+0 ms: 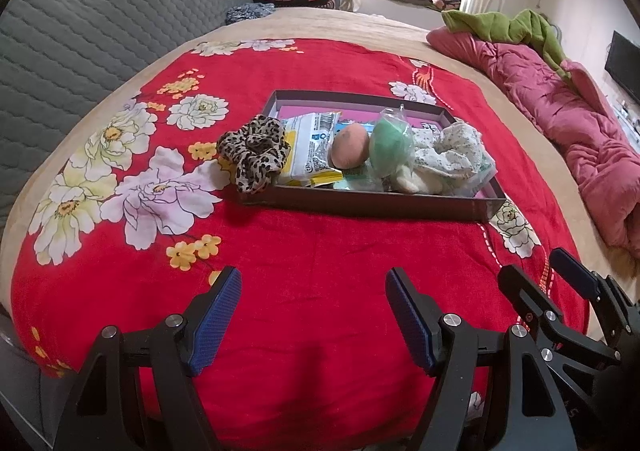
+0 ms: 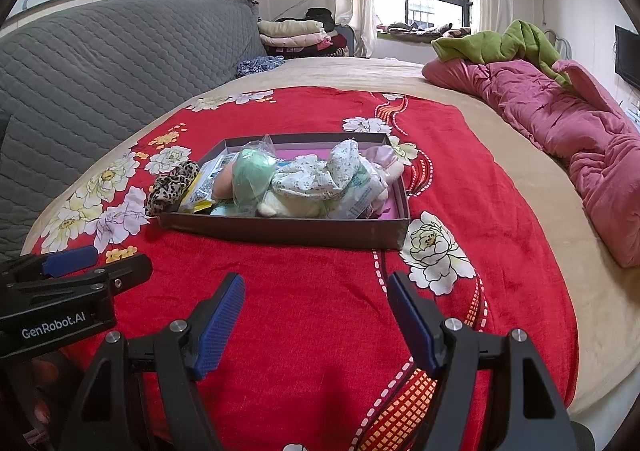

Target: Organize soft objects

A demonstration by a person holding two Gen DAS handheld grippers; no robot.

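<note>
Where a red floral blanket (image 1: pixel 320 251) covers the bed, a shallow box (image 1: pixel 360 203) holds soft objects (image 1: pixel 440 159); leopard scrunchie (image 1: pixel 254 155) drapes its left rim. Pink quilt (image 2: pixel 560 119) far right. Left hand-held gripper (image 1: pixel 314 315) and right hand-held gripper (image 2: pixel 316 319) gape wide, empty, near.

scrunchie (image 1: pixel 253 155) left of tray (image 1: pixel 360 204), on blanket (image 1: pixel 320 291)

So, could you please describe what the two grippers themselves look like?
Both the left gripper and the right gripper have angular black frames with silver screws, and fingers faced with textured blue pads. The left gripper's body carries white "GenRobot.AI" lettering. No cables or sleeves show.
</note>
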